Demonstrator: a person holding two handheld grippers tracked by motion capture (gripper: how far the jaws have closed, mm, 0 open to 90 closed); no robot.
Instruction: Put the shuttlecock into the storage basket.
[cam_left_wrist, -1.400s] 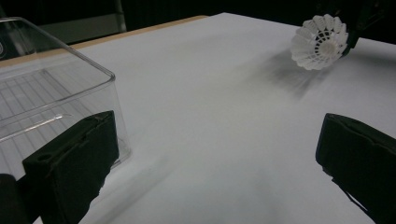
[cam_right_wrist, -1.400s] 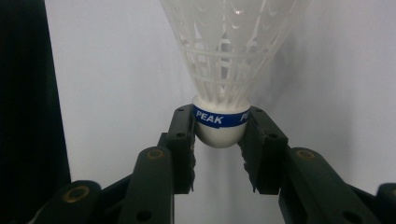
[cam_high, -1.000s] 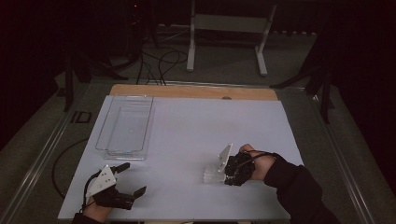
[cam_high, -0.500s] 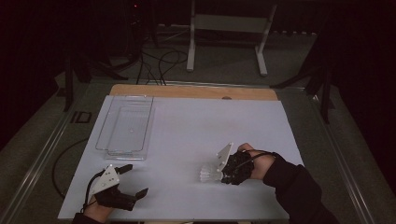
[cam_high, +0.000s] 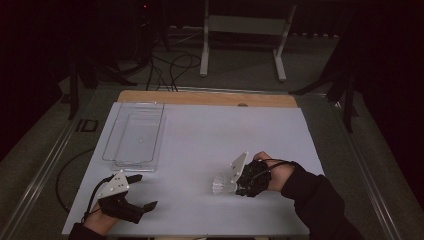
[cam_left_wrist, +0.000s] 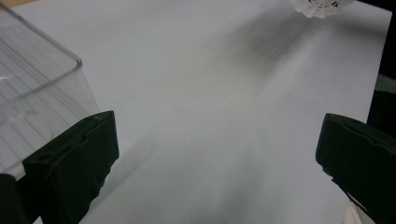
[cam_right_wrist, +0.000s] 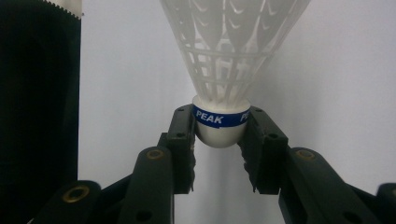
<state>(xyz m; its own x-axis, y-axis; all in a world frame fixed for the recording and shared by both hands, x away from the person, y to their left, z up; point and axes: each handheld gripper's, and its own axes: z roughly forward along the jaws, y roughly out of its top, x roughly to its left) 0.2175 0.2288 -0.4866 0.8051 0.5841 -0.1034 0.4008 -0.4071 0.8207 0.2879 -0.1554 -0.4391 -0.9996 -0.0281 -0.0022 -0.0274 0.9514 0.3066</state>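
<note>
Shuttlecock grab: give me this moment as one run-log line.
right gripper: shut on shuttlecock cork | left gripper: open, nothing held | clear tray: far left on white table

One white shuttlecock. One clear plastic tray. Two tongs: left tongs, right tongs. One white tabletop. One metal stand on the floor behind it.

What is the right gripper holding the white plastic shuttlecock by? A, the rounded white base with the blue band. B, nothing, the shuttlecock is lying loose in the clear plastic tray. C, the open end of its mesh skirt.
A: in the right gripper view, the right gripper is shut on the rounded base of the white plastic shuttlecock, at the blue band, with the skirt pointing away.
</note>
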